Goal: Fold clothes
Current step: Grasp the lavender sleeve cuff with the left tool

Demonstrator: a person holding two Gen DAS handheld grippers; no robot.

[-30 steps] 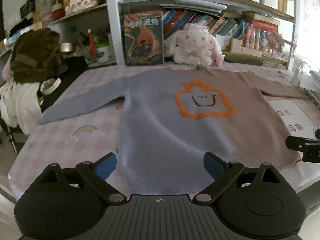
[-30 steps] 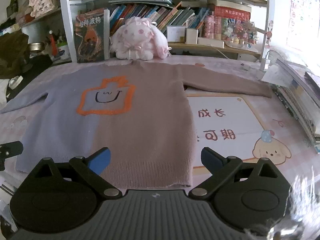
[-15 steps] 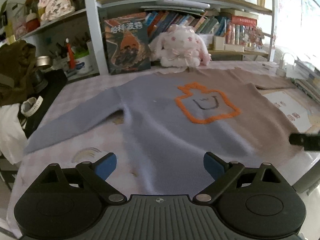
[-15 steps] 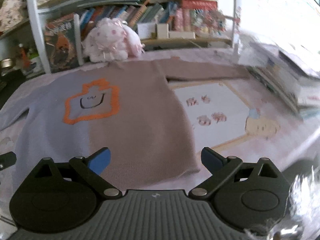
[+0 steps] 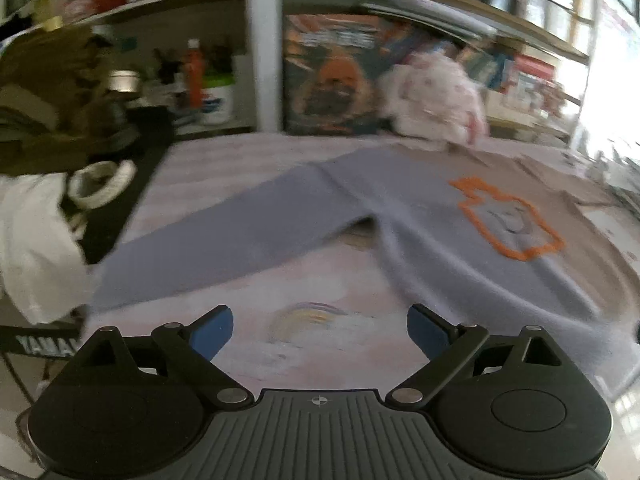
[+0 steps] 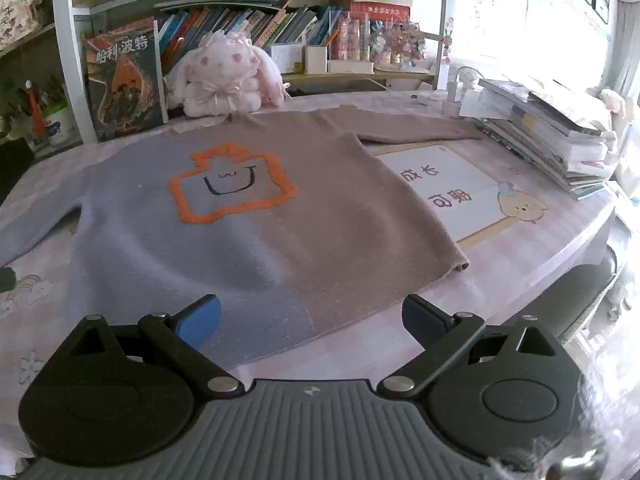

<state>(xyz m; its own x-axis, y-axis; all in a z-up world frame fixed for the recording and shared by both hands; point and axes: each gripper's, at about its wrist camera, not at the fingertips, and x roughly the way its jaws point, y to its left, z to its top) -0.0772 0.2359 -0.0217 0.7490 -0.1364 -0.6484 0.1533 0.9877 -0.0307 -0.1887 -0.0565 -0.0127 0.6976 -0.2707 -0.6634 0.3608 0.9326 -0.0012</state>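
The sweater [image 6: 248, 216] lies flat on the counter [image 6: 520, 256], and my left hand-held gripper [image 5: 320, 330] has swung left since a second ago, now facing its blue sleeve [image 5: 224, 236]. That view is smeared; the plush [image 5: 434, 100] is probably the rabbit. Both grippers hover wide apart, my right hand-held gripper [image 6: 310, 320] over the hem, empty.

Left hand-held gripper [image 5: 319, 330] now off the sweater [image 5: 420, 216] hem, over bare tablecloth [image 5: 320, 280] (view blurred).
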